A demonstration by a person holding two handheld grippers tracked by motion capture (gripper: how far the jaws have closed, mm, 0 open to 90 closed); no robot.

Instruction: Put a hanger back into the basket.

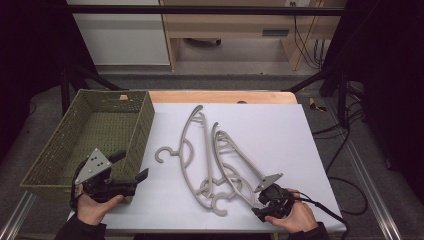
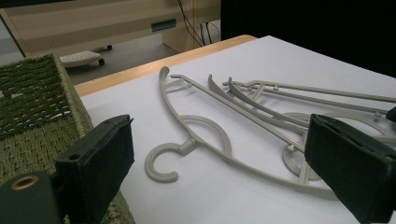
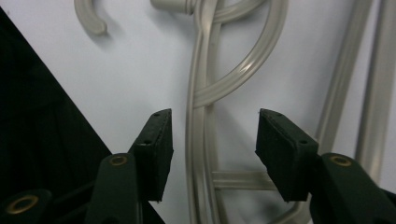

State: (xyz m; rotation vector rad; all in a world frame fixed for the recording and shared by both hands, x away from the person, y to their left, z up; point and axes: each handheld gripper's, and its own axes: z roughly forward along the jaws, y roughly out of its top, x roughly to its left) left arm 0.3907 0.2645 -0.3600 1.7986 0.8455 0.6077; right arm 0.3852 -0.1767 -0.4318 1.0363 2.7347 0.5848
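grey hanger point(image 3: 201, 116) between right tool point(image 3: 212, 154) pads, seemingly untouched | left tool point(image 2: 233, 158) released by basket point(image 2: 32, 116)

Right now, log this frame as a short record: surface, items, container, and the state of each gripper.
surface: white sheet on the table
items: grey hangers, overlapping in a pile
container: green woven basket, left of the hangers
left gripper: open, beside the basket, nothing between its jaws
right gripper: open, jaws astride a hanger arm, pads apart from it
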